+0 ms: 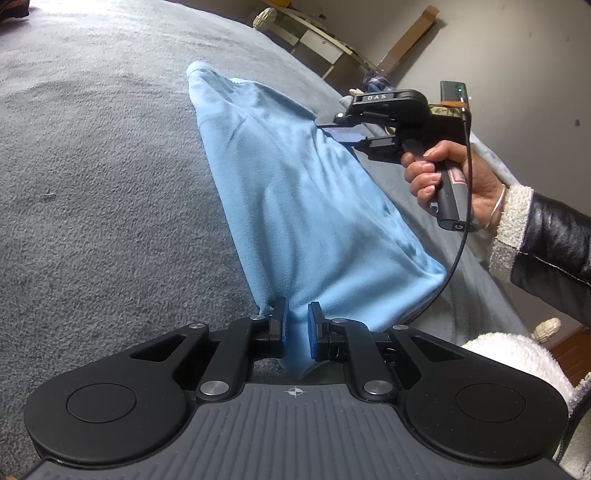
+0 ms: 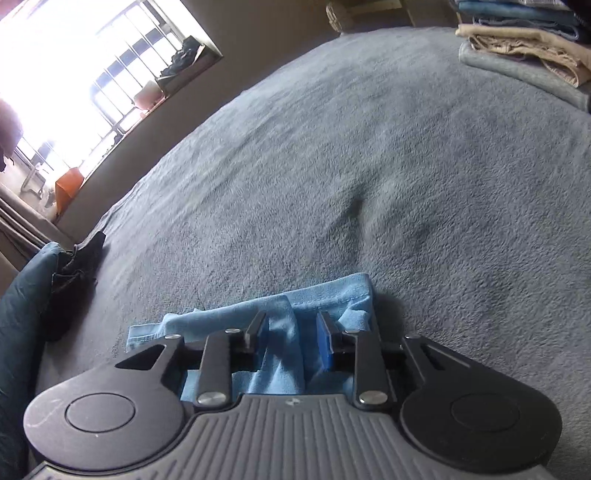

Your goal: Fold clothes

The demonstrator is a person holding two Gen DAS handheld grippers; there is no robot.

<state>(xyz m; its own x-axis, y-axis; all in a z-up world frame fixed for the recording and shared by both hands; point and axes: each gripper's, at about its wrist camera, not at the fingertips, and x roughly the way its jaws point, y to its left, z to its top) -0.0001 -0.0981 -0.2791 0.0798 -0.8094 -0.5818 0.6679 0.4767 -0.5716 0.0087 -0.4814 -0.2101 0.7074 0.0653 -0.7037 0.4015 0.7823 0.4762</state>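
Soft matt light-blue cloth garment (image 1: pixel 295 192) on a napped grey fleece blanket (image 1: pixel 110 184)

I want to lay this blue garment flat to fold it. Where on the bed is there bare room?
The grey blanket is bare between the blue garment and the folded stack. It is crowded at that stack and by the dark clothes at the window-side edge.

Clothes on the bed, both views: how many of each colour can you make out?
Light blue garment, held by the left gripper: 1
Black garment: 1
Folded beige item: 1
Folded grey item: 1
Folded blue items: cannot count apart
Total distinct: 4
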